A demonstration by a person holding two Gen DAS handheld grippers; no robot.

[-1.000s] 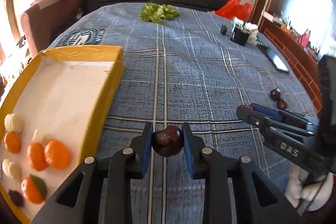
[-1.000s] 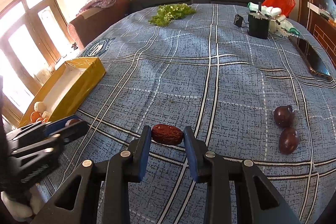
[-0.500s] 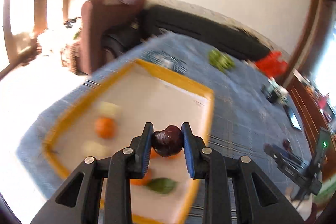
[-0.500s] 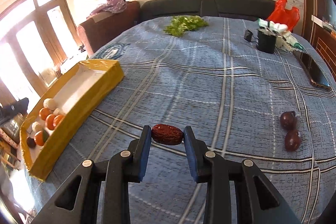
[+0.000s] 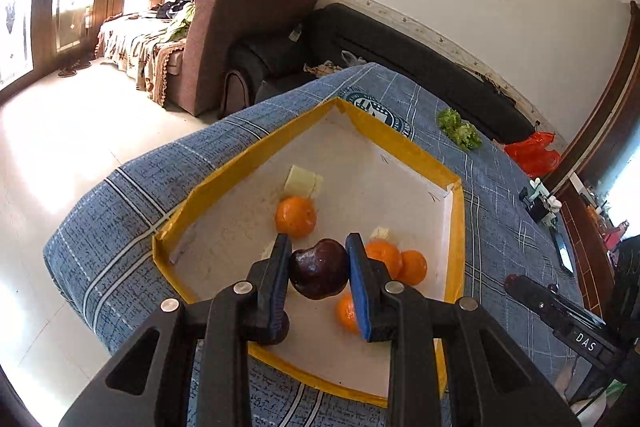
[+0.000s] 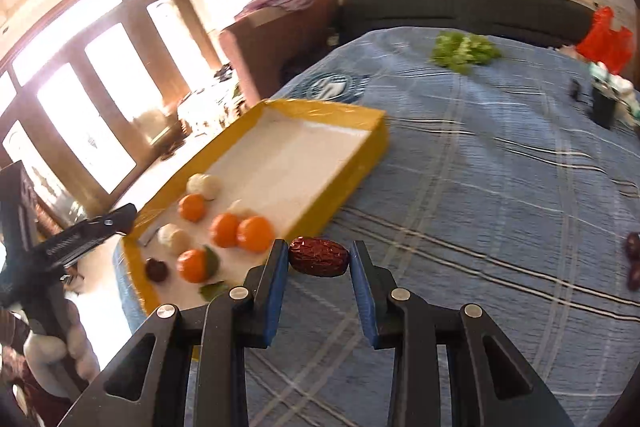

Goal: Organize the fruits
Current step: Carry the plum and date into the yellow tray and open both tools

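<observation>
My left gripper (image 5: 318, 269) is shut on a dark red plum (image 5: 319, 269) and hangs over the near end of the yellow-rimmed tray (image 5: 402, 143). Several oranges (image 5: 295, 215) and pale fruits (image 5: 298, 181) lie on the tray's white floor. In the right wrist view my right gripper (image 6: 319, 259) is shut on a wrinkled red date (image 6: 319, 256), above the blue checked cloth just right of the tray (image 6: 356, 163). The left gripper (image 6: 120, 217) shows at that view's left edge, over the tray's near corner. A small dark fruit (image 6: 156, 269) lies in the tray.
More dark fruits (image 6: 633, 259) lie on the cloth at the far right. Green leaves (image 6: 464, 53), a red bag (image 6: 604, 39) and a black holder (image 6: 604, 107) sit at the far end. A brown sofa (image 5: 240, 35) stands beyond the table's edge.
My left gripper carried the plum leftward from above the cloth to above the tray. The right gripper swung left with the date, bringing the tray close.
</observation>
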